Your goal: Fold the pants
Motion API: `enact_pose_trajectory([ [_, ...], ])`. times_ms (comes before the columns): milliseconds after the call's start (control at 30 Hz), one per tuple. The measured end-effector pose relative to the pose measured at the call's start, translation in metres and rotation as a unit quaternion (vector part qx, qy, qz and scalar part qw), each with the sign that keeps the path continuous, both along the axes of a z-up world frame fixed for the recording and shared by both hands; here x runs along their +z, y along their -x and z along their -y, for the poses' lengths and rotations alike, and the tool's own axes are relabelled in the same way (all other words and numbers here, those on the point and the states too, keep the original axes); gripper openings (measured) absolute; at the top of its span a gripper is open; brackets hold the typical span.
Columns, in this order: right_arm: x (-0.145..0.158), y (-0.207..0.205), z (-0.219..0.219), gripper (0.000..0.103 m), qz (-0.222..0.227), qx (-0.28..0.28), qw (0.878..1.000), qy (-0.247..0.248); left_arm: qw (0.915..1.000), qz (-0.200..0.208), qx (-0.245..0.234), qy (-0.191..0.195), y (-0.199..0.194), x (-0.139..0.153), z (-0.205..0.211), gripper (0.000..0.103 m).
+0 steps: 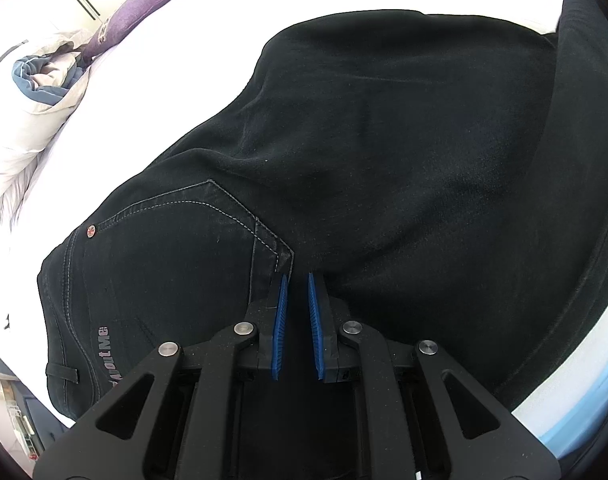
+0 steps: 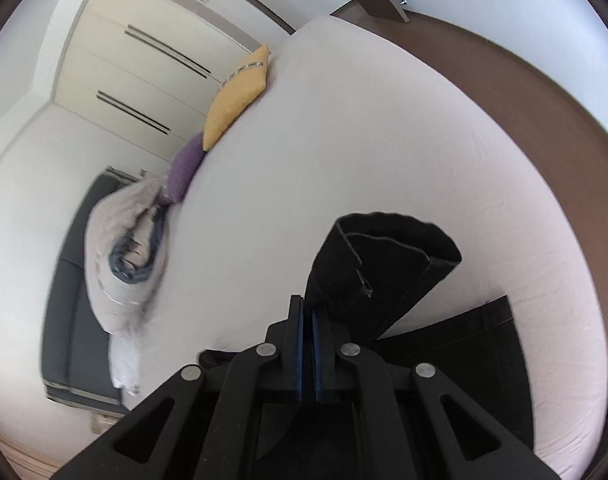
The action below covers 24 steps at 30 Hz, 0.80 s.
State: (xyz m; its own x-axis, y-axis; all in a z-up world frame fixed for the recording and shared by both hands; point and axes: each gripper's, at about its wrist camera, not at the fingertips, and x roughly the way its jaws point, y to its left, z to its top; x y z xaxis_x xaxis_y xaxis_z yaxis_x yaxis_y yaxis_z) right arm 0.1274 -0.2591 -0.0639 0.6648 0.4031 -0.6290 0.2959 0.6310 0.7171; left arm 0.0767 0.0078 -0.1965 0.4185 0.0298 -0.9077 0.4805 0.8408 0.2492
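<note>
Right gripper (image 2: 307, 310) lifting black pants (image 1: 363, 152), stitched pocket

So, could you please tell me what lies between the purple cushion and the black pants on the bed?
In the left wrist view, only bare white sheet separates the purple cushion from the black pants.

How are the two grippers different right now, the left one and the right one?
The left gripper has a gap between its blue pads and rests over the waist end of the black pants, holding nothing. The right gripper is nearly closed, pinching a pant leg end lifted off the white bed. Both have black frames and blue pads.
</note>
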Motion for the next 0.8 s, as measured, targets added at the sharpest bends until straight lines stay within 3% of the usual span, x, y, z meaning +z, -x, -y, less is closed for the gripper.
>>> enact_pose_trajectory([
  [233, 0.004, 0.056, 0.008, 0.005, 0.014, -0.023, 1.000, -0.015, 1.0000, 0.000, -0.003, -0.005, 0.005, 0.001, 0.004, 0.011],
  [333, -0.034, 0.097, 0.020, 0.005, -0.025, -0.052, 0.998, -0.024, 1.0000, 0.000, -0.001, -0.002, 0.006, 0.002, 0.004, 0.011],
  [433, -0.107, 0.149, 0.035, 0.009, -0.134, -0.109, 0.980, -0.101, 1.0000, 0.001, -0.002, -0.008, 0.008, 0.003, 0.006, 0.011],
  [467, -0.118, 0.163, 0.035, 0.006, -0.139, -0.117, 0.976, -0.118, 1.0000, 0.000, -0.002, -0.010, 0.008, 0.003, 0.007, 0.011],
  [600, -0.102, 0.184, 0.031, 0.010, -0.107, -0.109, 0.986, -0.063, 0.9999, -0.004, -0.001, -0.016, 0.006, 0.001, 0.010, 0.011],
  [733, -0.080, 0.189, 0.058, 0.012, -0.034, -0.146, 0.986, -0.074, 0.9998, -0.007, 0.004, -0.019, 0.005, 0.001, 0.015, 0.011],
  [767, -0.072, 0.186, 0.064, 0.014, -0.023, -0.140, 0.988, -0.062, 0.9998, -0.007, 0.005, -0.019, 0.005, 0.001, 0.015, 0.011],
  [800, -0.068, 0.180, 0.067, 0.029, -0.020, -0.125, 0.991, -0.051, 0.9998, -0.007, 0.007, -0.019, 0.004, 0.001, 0.016, 0.011],
])
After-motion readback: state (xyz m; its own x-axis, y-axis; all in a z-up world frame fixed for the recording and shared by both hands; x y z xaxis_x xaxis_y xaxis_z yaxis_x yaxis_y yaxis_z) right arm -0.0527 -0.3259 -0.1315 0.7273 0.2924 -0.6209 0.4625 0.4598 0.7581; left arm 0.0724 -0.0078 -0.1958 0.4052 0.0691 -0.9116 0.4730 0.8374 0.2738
